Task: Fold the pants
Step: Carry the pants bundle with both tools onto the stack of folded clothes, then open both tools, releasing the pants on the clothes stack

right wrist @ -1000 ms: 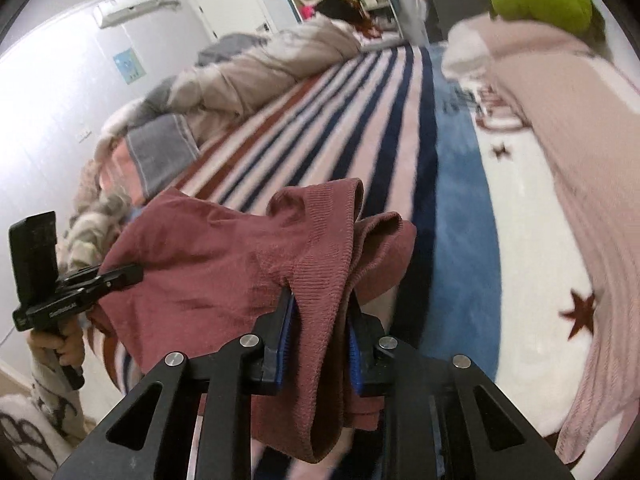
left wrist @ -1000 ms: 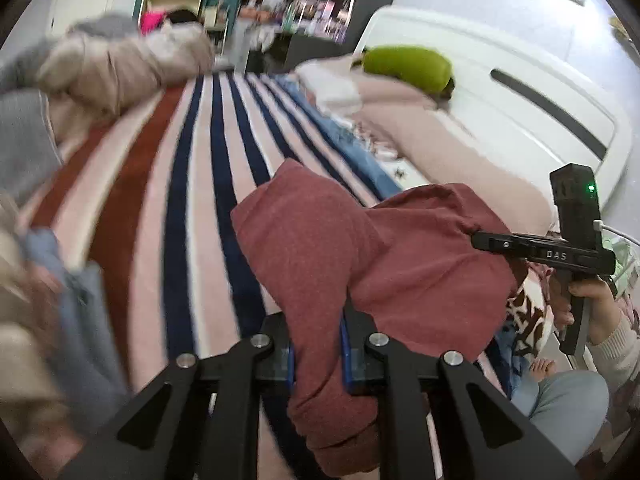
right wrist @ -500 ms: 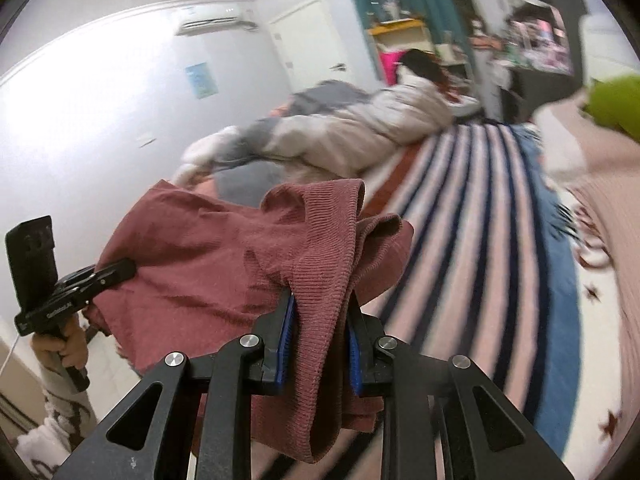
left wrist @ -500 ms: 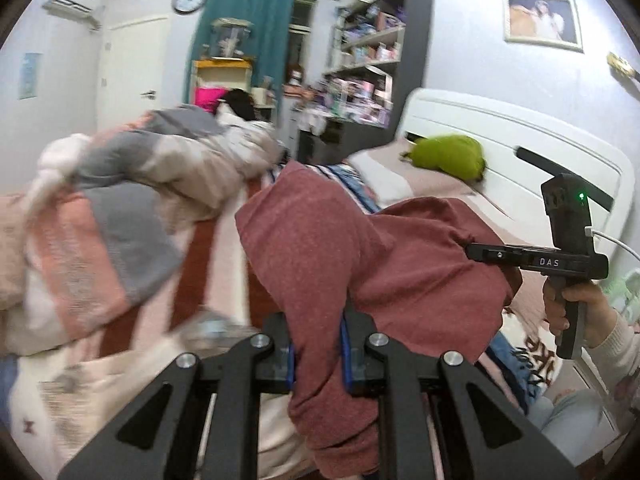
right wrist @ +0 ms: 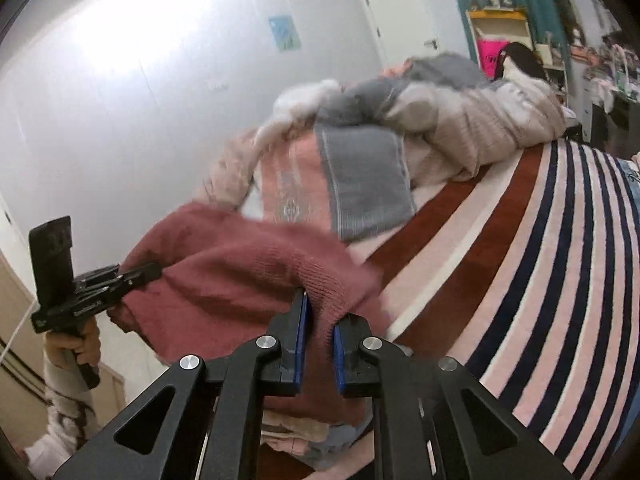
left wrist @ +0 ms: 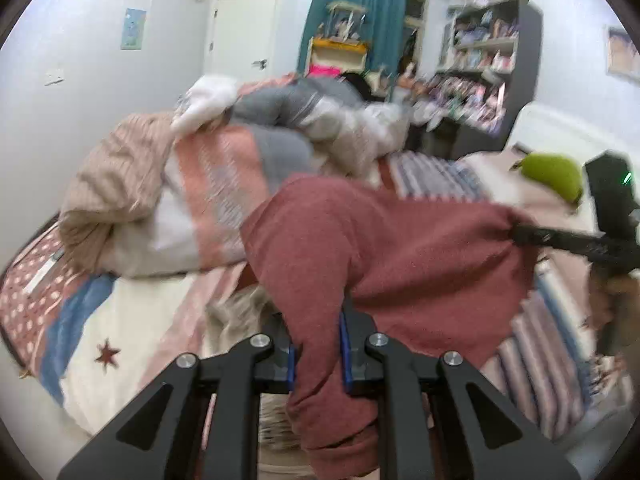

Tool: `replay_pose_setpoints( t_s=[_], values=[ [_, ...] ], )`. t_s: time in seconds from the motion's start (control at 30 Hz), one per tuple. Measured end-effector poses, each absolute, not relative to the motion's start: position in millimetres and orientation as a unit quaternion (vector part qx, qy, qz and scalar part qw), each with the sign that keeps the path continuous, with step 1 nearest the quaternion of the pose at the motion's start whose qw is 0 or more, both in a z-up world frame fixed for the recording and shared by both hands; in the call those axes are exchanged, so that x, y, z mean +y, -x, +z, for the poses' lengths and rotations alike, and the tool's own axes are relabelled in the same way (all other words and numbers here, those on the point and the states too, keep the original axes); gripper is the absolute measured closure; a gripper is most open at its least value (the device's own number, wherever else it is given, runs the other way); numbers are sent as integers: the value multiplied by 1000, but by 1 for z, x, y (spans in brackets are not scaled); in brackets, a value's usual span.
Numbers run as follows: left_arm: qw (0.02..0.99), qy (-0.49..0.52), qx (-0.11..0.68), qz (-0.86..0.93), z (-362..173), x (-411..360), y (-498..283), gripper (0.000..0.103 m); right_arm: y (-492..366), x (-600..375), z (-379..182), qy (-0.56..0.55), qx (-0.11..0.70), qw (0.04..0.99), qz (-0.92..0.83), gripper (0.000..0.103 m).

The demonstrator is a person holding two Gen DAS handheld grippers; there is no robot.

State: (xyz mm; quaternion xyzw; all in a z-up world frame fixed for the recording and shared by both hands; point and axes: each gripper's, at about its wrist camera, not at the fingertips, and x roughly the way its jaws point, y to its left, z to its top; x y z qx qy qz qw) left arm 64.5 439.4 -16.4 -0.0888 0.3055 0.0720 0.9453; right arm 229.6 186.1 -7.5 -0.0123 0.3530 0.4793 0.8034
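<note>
The dusty-red knit pants (left wrist: 400, 248) hang folded in the air between both grippers, above the bed. My left gripper (left wrist: 318, 354) is shut on one end, and thick cloth bulges out between its blue pads. From the right edge of that view, my right gripper (left wrist: 516, 234) reaches in and pinches the far end. In the right wrist view the right gripper (right wrist: 319, 344) has its jaws closing on a thinner fold of the pants (right wrist: 240, 272), pads pressing the cloth. The left gripper (right wrist: 152, 270) bites the other end there, held by a hand (right wrist: 76, 348).
A heaped grey, pink and beige quilt (left wrist: 224, 200) fills the far side of the bed. The striped blanket (right wrist: 540, 260) stretches to the right. Other folded clothes (right wrist: 304, 436) lie under the right gripper. A green plush (left wrist: 552, 176) rests by the headboard, with bookshelves (left wrist: 488, 80) behind.
Both views have swung from the striped bed toward the quilt heap and the wall, with the pants carried along. The fold between the right jaws is thinner than before.
</note>
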Motion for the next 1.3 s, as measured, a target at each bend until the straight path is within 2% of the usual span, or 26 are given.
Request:
replay_pose_setpoints(
  t_s=[0.1, 0.13, 0.17, 0.2, 0.23, 0.37, 0.43, 0.5, 0.67, 0.73, 0.83, 0.9, 0.97, 1.0, 1.07, 1.13, 1.23, 1.3],
  values=[
    [938, 112, 320, 77, -41, 450, -69, 89, -236, 197, -33, 8, 392, 788, 475, 91],
    [937, 114, 320, 77, -46, 452, -70, 89, -238, 197, -41, 8, 401, 790, 464, 76],
    [937, 117, 321, 77, -48, 454, -70, 89, -239, 195, -47, 10, 403, 793, 457, 67],
    [936, 122, 322, 75, -51, 456, -70, 89, -241, 192, -51, 12, 402, 798, 448, 51],
    [936, 125, 321, 73, -53, 459, -64, 89, -243, 187, -55, 10, 402, 804, 438, 47],
    [935, 129, 322, 73, -55, 461, -63, 89, -262, 180, -76, -67, 461, 743, 480, 47],
    [936, 124, 321, 77, -52, 459, -63, 89, -261, 181, -81, -85, 466, 728, 495, 68],
    [937, 123, 319, 79, -47, 460, -61, 89, -250, 183, -73, -57, 438, 748, 495, 85],
    [936, 110, 311, 121, -30, 469, -51, 89, -232, 192, -43, -52, 407, 751, 518, 94],
    [930, 111, 325, 129, -33, 475, -51, 87, -224, 203, -41, -29, 407, 754, 514, 94],
    [920, 117, 347, 140, -47, 477, -53, 80, -219, 208, -52, -15, 417, 760, 498, 90],
    [922, 115, 343, 140, -47, 473, -50, 75, -218, 204, -54, -11, 415, 765, 492, 82],
    [923, 111, 337, 150, -43, 470, -45, 59, -216, 198, -55, -11, 414, 769, 488, 72],
    [923, 109, 335, 153, -41, 469, -42, 57, -216, 196, -55, -10, 415, 769, 487, 64],
    [925, 106, 329, 160, -33, 467, -39, 57, -214, 193, -52, -3, 417, 766, 489, 55],
    [927, 102, 319, 168, -27, 462, -33, 54, -208, 189, -48, 9, 408, 769, 491, 55],
    [930, 105, 302, 180, -19, 451, -25, 53, -197, 184, -41, 24, 391, 778, 491, 46],
    [934, 103, 293, 177, -15, 439, -19, 53, -190, 180, -38, 31, 384, 782, 490, 44]
  ],
)
